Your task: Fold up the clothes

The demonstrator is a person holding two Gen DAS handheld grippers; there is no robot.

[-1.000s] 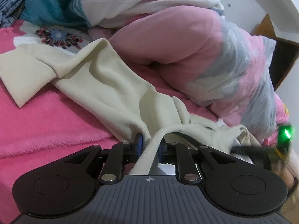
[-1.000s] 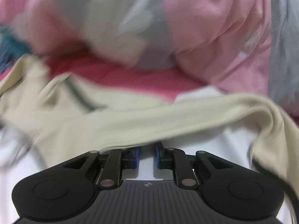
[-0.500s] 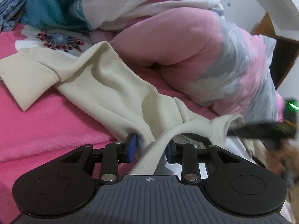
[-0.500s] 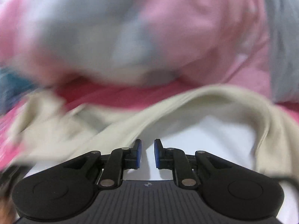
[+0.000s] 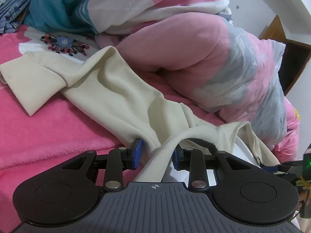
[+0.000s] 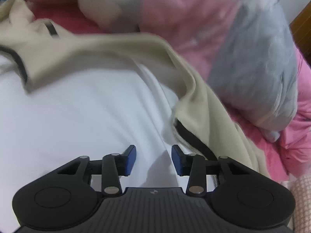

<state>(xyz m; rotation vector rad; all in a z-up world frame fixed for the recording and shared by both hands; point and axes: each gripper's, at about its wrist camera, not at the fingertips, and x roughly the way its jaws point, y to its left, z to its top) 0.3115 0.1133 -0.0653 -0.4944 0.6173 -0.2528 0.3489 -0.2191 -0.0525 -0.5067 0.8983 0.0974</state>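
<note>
A cream sweatshirt point(image 5: 108, 89) lies stretched over the pink bed, its cuff point(image 5: 29, 81) at the far left. One thick cream hem band point(image 5: 167, 145) runs between the jaws of my left gripper point(image 5: 157, 153). They stand apart, and the blue pads point(image 5: 138, 151) do not press on it. In the right wrist view, the cream edge point(image 6: 108, 50) of the sweatshirt arcs over its white lining point(image 6: 77, 116), with a dark zip point(image 6: 192, 137) to the right. My right gripper point(image 6: 153, 155) hovers over the lining. Its jaws are opening with nothing between them.
A bulky pink and grey quilt point(image 5: 204, 58) crowds the back and right. Teal and white bedding point(image 5: 64, 5) and blue striped clothes point(image 5: 11, 9) are piled at the back left. Pink fleece blanket point(image 5: 48, 136) covers the near left. Wooden furniture point(image 5: 276, 29) stands at the right.
My left jaws have let go of the cream hem and stand wider. The right jaws have opened, and that gripper has swung and rolled over the white lining.
</note>
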